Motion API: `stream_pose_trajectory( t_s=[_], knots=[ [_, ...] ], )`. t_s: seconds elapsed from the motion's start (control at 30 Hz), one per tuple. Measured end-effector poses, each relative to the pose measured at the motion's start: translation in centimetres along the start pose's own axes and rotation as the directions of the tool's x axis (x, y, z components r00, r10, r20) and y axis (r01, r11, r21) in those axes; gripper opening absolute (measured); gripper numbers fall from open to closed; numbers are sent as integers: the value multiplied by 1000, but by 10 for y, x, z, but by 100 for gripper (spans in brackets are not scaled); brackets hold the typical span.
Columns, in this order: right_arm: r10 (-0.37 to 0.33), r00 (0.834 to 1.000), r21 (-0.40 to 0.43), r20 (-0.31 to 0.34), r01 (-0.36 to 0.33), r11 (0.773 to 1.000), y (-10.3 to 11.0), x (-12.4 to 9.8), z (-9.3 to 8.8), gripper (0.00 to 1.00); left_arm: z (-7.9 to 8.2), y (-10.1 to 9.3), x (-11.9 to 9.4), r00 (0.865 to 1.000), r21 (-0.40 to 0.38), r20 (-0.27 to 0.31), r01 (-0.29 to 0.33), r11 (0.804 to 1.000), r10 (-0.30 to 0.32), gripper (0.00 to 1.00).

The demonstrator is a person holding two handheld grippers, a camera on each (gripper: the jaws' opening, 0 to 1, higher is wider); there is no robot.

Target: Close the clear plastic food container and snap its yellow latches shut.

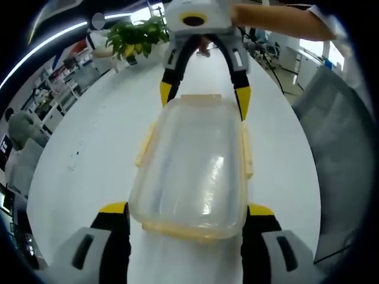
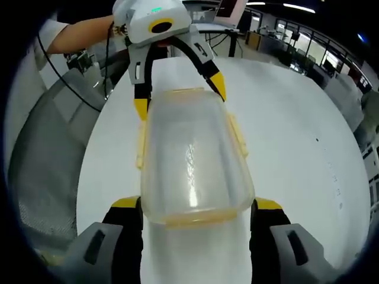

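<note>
Fingers [image 1: 112,216] of both grippers straddle the container's [image 1: 195,171] ends.

left hand-held gripper [image 1: 188,216]: jaws spread wide | right hand-held gripper [image 2: 198,210]: jaws spread wide | facing each other

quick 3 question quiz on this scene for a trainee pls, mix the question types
1. True or false: the lid is already on the clear container.
2. Where do the two tools stand? A) both at one end B) one at each end, jaws spread to either side of it C) both lifted well above it.
3. Fill in: the container rests on a ____ table.

Key: 1 true. 2 B: the left tool and the right tool face each other across the container. 3 white.
</note>
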State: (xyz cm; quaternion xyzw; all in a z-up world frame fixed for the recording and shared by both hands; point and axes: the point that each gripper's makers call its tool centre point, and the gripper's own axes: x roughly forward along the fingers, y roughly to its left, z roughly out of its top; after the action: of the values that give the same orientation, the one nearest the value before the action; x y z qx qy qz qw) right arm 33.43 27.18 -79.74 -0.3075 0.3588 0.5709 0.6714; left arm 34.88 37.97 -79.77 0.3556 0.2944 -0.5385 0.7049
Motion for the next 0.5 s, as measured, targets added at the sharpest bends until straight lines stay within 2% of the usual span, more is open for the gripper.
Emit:
stream_pose_trajectory(
  t_s=[0.5],
  knots=[
    [-5, 1000, 0, -15, 5, 1000, -30, 1, 2, 71, 4, 27, 8, 1000, -4, 27, 1, 1000, -1, 74]
  ],
)
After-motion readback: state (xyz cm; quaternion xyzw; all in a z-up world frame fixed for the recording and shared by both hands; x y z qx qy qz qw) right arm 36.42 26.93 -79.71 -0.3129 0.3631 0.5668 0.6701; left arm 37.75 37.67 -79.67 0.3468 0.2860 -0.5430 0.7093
